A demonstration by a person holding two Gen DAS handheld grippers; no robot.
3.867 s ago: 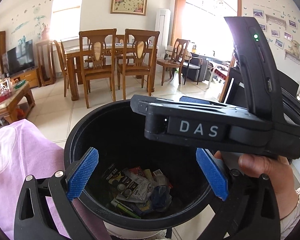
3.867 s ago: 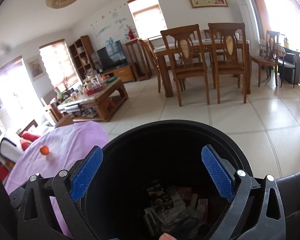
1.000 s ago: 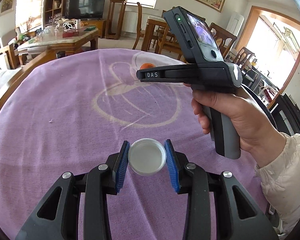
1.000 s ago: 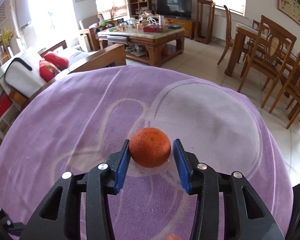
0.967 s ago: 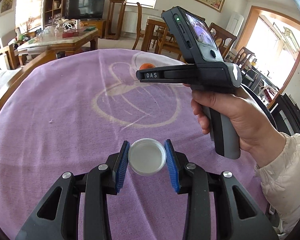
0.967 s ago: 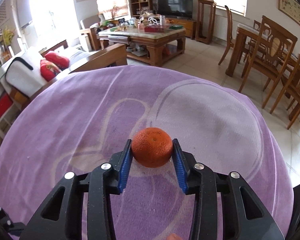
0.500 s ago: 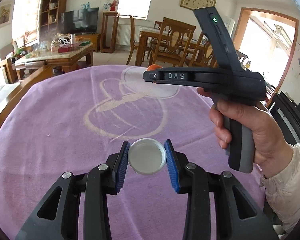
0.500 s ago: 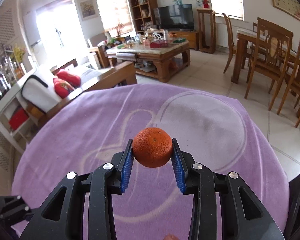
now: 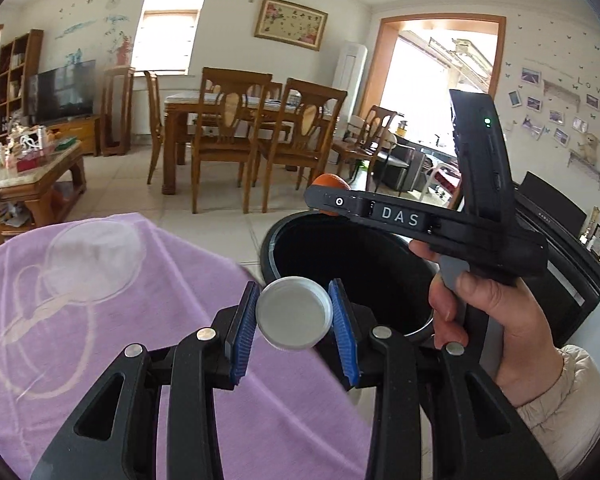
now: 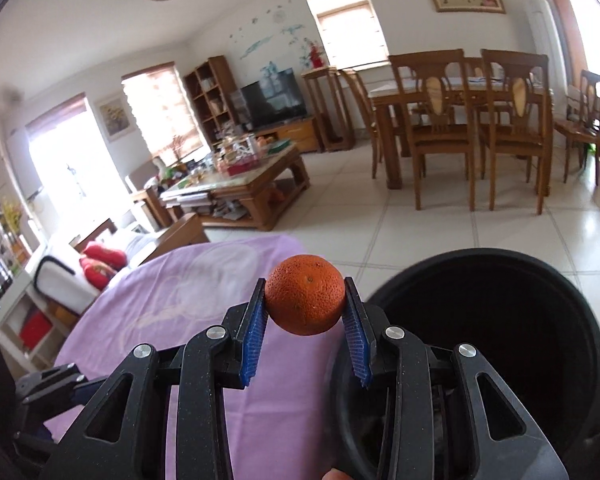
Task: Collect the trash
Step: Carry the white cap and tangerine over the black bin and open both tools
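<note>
My left gripper (image 9: 294,312) clamps a white lid (image 9: 294,312) near the black bin (image 9: 352,258), while my right gripper (image 10: 305,306) pinches an orange (image 10: 305,300) beside its rim, purple cloth (image 9: 80,320) left.

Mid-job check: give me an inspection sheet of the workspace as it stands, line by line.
Surface: purple tablecloth with a pale looped pattern.
Job's things: white lid; orange; black trash bin beside the table, mouth open.
Clutter: nothing seen on the cloth.
Grippers: left gripper shut on the lid at the bin's rim; right gripper shut on the orange, beside the bin.
Cables: nothing seen.
Surroundings: dining table and chairs, cluttered coffee table, television.
</note>
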